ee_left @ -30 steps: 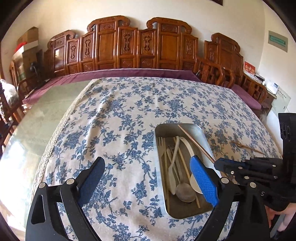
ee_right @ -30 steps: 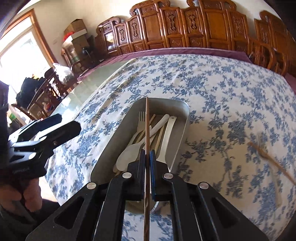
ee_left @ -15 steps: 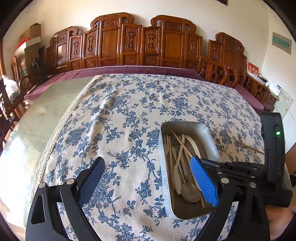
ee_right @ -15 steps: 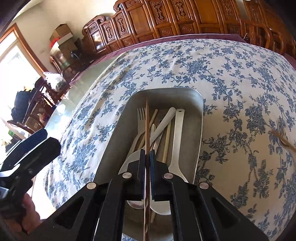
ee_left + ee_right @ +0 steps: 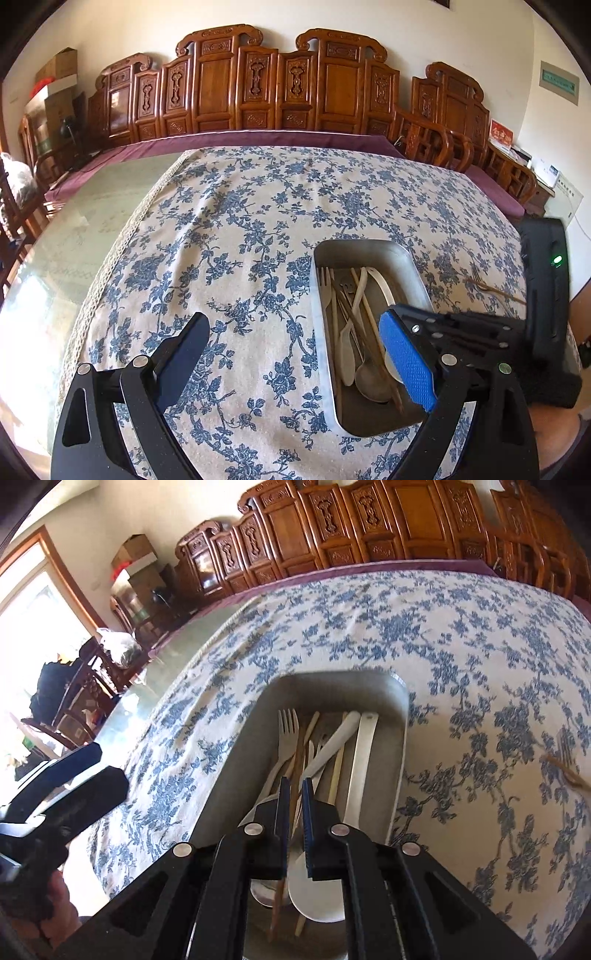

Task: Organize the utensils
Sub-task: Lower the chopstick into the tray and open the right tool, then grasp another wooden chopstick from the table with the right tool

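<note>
A metal tray (image 5: 325,254) (image 5: 400,716) on the floral tablecloth holds several utensils: pale forks, spoons, a metal spoon (image 5: 371,380) and chopsticks. My right gripper (image 5: 295,790) hangs low over the tray's near end; its jaws are a little apart and a brown chopstick (image 5: 297,760) lies in the tray between them, no longer pinched. My left gripper (image 5: 291,354) is wide open and empty, above the cloth just left of the tray. A wooden fork (image 5: 491,288) (image 5: 565,760) lies on the cloth right of the tray.
The floral tablecloth (image 5: 258,206) covers the table, with a bare glass strip (image 5: 66,236) along its left. Carved wooden chairs (image 5: 280,85) line the far side. The right gripper's body (image 5: 543,295) stands beside the tray's right edge.
My right gripper lowered the brown chopstick into the tray and its jaws parted, letting it go. My left gripper stayed open and drifted slightly.
</note>
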`<state>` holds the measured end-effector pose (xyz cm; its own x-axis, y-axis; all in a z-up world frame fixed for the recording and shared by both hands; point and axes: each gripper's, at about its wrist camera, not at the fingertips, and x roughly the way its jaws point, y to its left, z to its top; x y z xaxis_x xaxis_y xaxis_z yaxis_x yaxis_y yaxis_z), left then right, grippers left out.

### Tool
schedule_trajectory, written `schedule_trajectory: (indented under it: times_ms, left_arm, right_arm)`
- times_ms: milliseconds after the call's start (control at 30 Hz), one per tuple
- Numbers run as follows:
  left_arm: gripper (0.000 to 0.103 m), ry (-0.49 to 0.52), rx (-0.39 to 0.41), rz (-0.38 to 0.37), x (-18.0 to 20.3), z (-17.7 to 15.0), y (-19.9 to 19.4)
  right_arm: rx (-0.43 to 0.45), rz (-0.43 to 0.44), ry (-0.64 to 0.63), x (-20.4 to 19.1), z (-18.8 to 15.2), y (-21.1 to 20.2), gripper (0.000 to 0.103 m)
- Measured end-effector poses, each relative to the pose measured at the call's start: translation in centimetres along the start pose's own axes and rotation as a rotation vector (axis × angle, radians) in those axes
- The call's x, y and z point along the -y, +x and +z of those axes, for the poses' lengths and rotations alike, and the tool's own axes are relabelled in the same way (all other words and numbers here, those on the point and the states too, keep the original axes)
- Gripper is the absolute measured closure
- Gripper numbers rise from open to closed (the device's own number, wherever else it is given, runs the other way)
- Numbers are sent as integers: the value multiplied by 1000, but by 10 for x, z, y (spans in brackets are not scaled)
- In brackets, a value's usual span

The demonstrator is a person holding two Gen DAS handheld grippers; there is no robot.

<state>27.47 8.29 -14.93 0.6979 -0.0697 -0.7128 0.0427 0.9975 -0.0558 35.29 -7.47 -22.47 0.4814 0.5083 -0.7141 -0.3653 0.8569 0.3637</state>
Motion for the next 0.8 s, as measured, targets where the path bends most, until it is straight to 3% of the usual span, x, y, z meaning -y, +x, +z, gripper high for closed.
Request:
schedule_trajectory:
  times_ms: [200,500,633,700,800]
  left_arm:
    - [14,13,-5,-24,13,-1,2]
    - [14,54,5,-79,56,1,4]
    - [14,73,-5,-101,74,-1,8]
    - [14,86,-10,-110,82,-2,10]
    - [14,101,-17,-124,94,-5,12]
  right_arm:
    - [54,-37,-93,19,9,-45,94]
    - [72,-181,-160,88,24,-92,94]
    - [47,-235,-172,123,23,-100,94]
    - [29,-262,-175,139,19,-100,85]
    - [-7,-292,-170,164,11,-97,85]
